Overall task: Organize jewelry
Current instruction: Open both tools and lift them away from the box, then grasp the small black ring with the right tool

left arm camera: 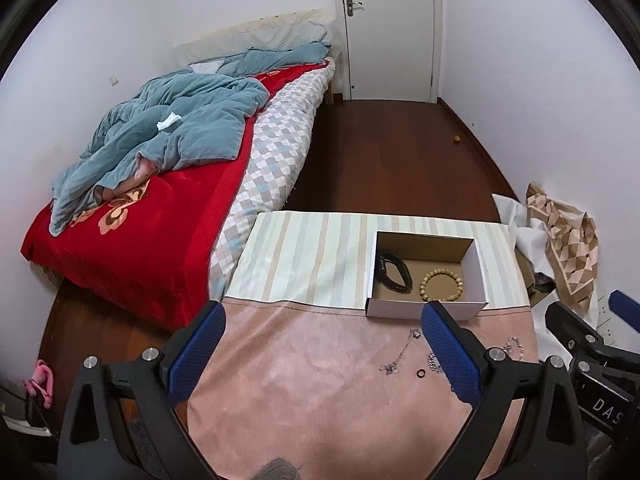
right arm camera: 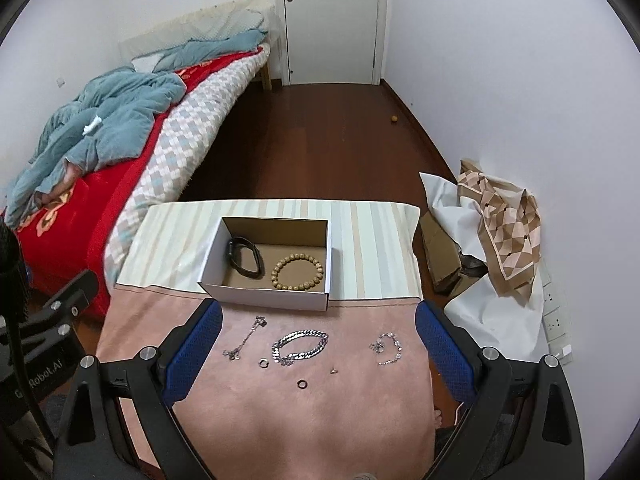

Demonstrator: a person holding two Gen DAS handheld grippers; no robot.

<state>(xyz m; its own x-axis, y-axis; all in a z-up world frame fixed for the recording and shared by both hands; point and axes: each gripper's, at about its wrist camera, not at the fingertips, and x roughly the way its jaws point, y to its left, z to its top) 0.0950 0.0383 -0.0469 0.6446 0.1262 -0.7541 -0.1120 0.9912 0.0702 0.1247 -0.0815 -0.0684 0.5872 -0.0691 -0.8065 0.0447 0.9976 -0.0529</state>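
Across the left half of both views runs the bed [right arm camera: 132, 152], its red blanket [left arm camera: 132, 236] under a rumpled blue-grey quilt [left arm camera: 172, 128]. Filling the lower middle of the right wrist view is the counter [right arm camera: 280, 420], covered by a pink cloth near the camera and a striped cloth [right arm camera: 372, 240] farther back. On the striped part, at frame centre, sits an open cardboard box [right arm camera: 264, 298] holding a black band [right arm camera: 245, 257] at its left and a wooden bead bracelet [right arm camera: 297, 273] at its right, the two just beside each other.

Below the box on the pink cloth lies the loose jewelry: a chunky silver chain bracelet [right arm camera: 299, 346] in the middle, a thin chain necklace [right arm camera: 245, 339] to its left, a small sparkly bracelet [right arm camera: 387, 347] well to its right, then a silver ring [right arm camera: 263, 363], a dark ring [right arm camera: 302, 384] and a tiny stud [right arm camera: 332, 370] nearer the camera.

The right claw [right arm camera: 318, 344] is spread wide above the cloth, holding nothing. The left claw [left arm camera: 322, 344], in its own view, is likewise spread and empty.
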